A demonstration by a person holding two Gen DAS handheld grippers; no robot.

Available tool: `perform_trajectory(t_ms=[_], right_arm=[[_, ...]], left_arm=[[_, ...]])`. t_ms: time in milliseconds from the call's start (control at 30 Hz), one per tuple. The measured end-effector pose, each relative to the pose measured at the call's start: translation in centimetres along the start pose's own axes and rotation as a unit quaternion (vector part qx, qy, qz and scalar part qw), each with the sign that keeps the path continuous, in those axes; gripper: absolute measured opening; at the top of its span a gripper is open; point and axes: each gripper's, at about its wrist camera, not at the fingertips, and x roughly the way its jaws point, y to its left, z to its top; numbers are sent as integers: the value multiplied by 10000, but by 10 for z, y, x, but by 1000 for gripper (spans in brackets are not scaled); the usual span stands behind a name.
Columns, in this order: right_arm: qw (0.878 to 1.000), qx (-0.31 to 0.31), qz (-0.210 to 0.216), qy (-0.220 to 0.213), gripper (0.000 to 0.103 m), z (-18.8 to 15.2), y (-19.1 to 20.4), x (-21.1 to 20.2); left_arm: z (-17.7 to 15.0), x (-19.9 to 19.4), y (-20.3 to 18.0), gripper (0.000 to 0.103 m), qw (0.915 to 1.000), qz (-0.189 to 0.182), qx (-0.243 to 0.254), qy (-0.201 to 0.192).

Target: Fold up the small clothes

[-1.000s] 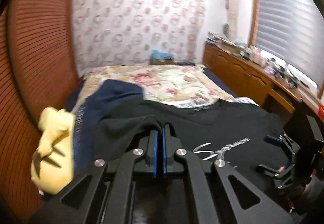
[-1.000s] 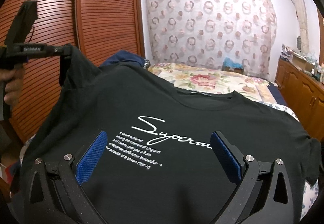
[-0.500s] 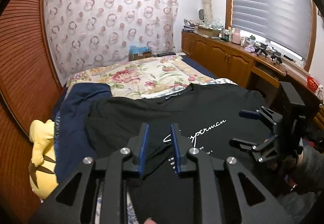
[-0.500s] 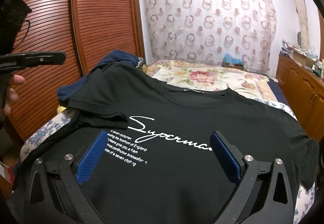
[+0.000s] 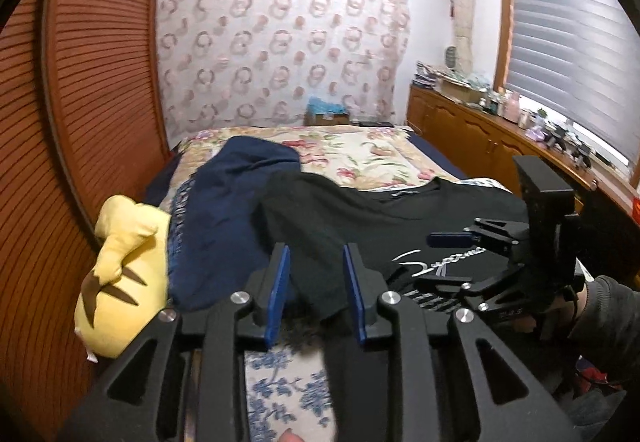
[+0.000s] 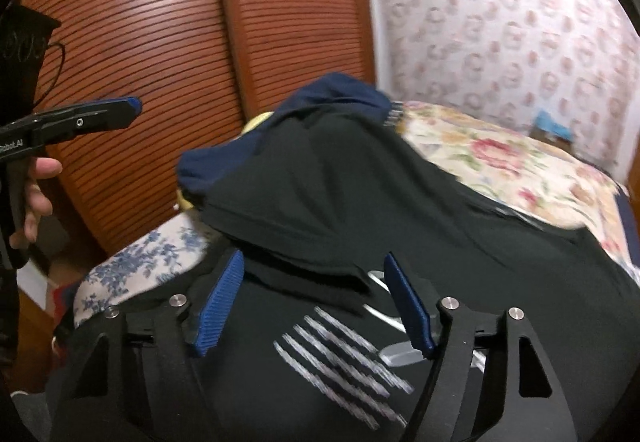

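The left gripper [image 5: 314, 292] has spread its blue-padded fingers wider than half a second ago, holding nothing; the folded-in sleeve lies loose between them. The right gripper [image 6: 316, 306] has narrowed from its wide spread and swung left, jaws still apart over the sleeve edge. The black printed cotton T-shirt [image 5: 384, 226] lies flat on the floral-quilted bed [image 5: 360, 154], beside a navy blue garment [image 5: 224, 210] and yellow plush toy [image 5: 120, 270].

Yellow plush toy [image 5: 120, 274] and navy garment [image 5: 224, 210] crowd the bed's left edge, seemingly.
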Motion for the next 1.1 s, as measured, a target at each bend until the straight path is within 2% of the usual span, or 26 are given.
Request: perform_trajectory(t_ms=[100,233,400,467,533,667,700,800,900,1000,1100], right_arm=[[9993,-244,262,93,65,8,13,21],[9965,-578,564,230,63,13,30,41],[9922,-1074,387,496,60,11,40,63],[9900,-1232,252,645,43,10,40,72],[9893,-1253,380,651,27,11,39,72],[9905,-1049,766,458,16,20,33,54],[9908,-1022,795,390,6,23,32,50],[9913,-875,959,229,3,36,19,38],[9926,-769,938,67,2,49,7,34],[9950,-608,783,-72,2,60,-11,34],[9984,-354,425,-147,2,69,-36,34]], left_arm=[[-5,2,12,26,9999,85,-53,8],[-11,8,21,26,9997,230,-90,35],[-19,19,31,27,9995,130,-260,132],[-20,21,31,27,9995,123,-243,158],[-19,24,31,27,9995,113,-251,173],[-16,27,29,27,9994,54,-304,168],[-15,27,28,27,9994,33,-316,165],[-13,31,27,27,9993,-5,-333,177],[-8,36,24,27,9993,-20,-307,204],[-3,40,21,27,9993,-14,-283,236],[0,43,21,28,9993,-19,-279,250]])
